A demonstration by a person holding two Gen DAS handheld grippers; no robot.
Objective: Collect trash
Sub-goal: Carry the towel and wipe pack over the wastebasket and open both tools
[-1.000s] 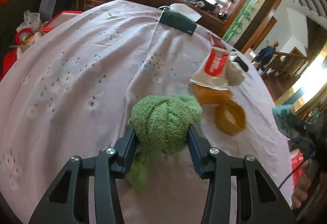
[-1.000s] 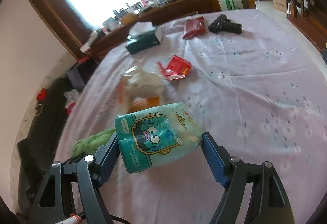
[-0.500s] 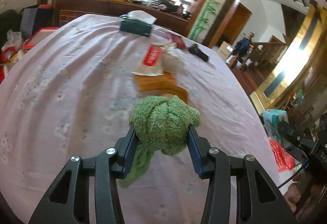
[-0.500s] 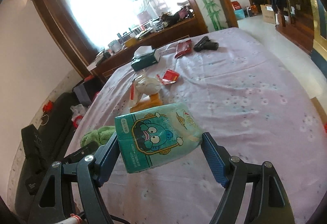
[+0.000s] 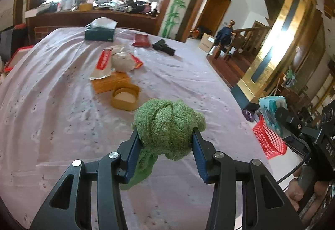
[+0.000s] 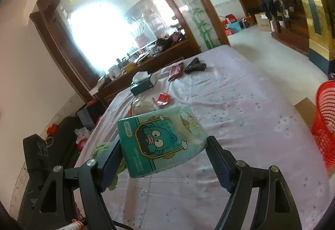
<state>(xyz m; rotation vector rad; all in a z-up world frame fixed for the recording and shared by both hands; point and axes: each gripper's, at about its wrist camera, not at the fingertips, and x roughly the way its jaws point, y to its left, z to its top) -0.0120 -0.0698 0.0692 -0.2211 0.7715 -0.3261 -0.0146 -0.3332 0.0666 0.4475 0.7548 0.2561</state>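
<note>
My left gripper is shut on a balled green fuzzy cloth and holds it above the lilac tablecloth. My right gripper is shut on a teal tissue pack with a cartoon face, lifted over the table; that pack also shows at the right of the left wrist view. A red mesh basket stands off the table's right edge, also seen in the left wrist view. The green cloth shows behind my right gripper's left finger.
On the table lie a round yellow ring box, an orange flat box, a red-and-white wrapper, a white crumpled bag, a dark green tissue box, a red packet and a black tool.
Both grippers have risen and swung right with their loads. The red basket has come into the right wrist view.
</note>
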